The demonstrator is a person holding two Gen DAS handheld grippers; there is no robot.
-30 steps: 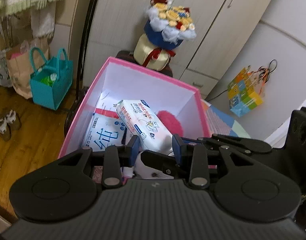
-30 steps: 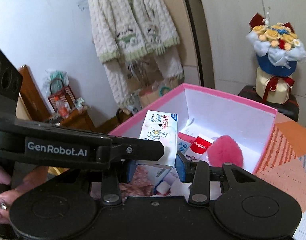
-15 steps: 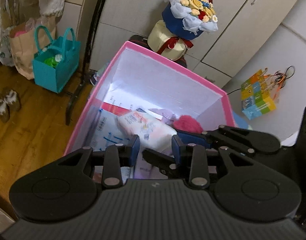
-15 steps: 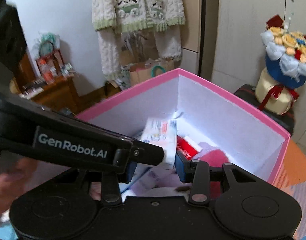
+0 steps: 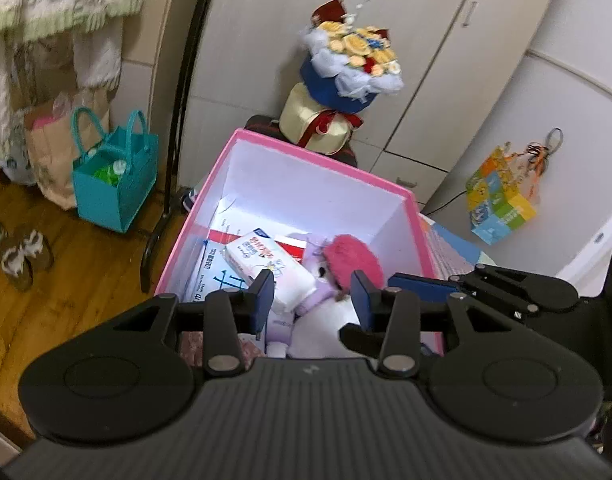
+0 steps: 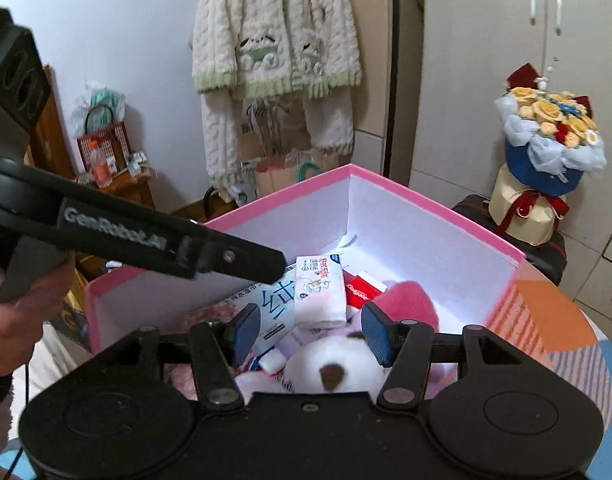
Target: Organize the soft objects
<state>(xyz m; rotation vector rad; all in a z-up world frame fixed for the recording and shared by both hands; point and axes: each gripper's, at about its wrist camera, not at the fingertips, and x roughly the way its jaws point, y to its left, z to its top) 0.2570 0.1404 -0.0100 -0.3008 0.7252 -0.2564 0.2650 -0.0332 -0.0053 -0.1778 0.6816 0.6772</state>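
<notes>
Wardrobe doors stood behind the pink box (image 5: 318,156). You held both claws, left (image 5: 312,294) and right (image 6: 310,334), released and empty above it; the tissue pack (image 6: 320,292) lay inside, at 12 o'clock, probably just dropped.

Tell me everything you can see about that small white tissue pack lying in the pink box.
The tissue pack is a small soft brick in glossy white plastic wrap, printed with red characters, a blue corner label and a little cartoon figure. It lies inside the pink box, resting tilted on top of a larger flat wipes packet. Its far side sits by a red carton; a pink fluffy ball lies beside it. Neither tongs touch it.
</notes>
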